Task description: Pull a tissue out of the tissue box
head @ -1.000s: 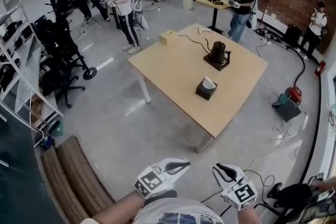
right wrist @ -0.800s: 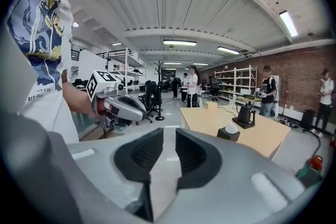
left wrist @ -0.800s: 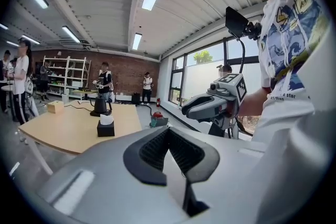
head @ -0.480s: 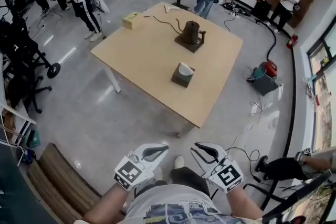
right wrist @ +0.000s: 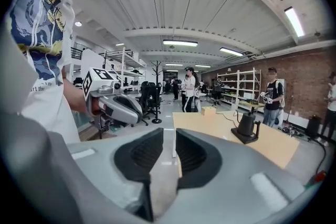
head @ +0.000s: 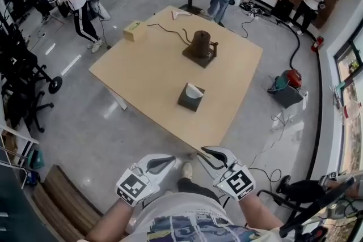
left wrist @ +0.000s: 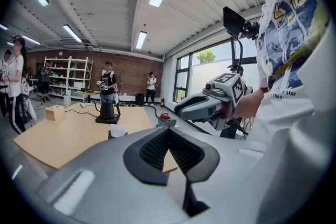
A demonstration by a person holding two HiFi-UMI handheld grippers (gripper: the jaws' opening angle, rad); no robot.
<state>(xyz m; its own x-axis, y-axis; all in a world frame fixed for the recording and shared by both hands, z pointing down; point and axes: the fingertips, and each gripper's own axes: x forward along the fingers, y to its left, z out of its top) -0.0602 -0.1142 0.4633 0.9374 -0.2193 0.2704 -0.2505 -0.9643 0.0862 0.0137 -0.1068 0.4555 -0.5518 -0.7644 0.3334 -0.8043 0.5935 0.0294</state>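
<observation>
The tissue box [head: 189,100] sits on the counter [head: 142,65]. Well short of it, the left tool [head: 167,161] is closed and empty, and the right tool [head: 207,153] is slightly parted, presumably readied for the tissue [head: 194,89].

The left forearm [head: 110,223] and right forearm [head: 258,215] reach forward side by side, close to the body. The left gripper [head: 172,161] has its jaws meeting at the tips and empty. The right gripper [head: 204,152] shows a narrow slit between its jaws (nothing in it).
</observation>
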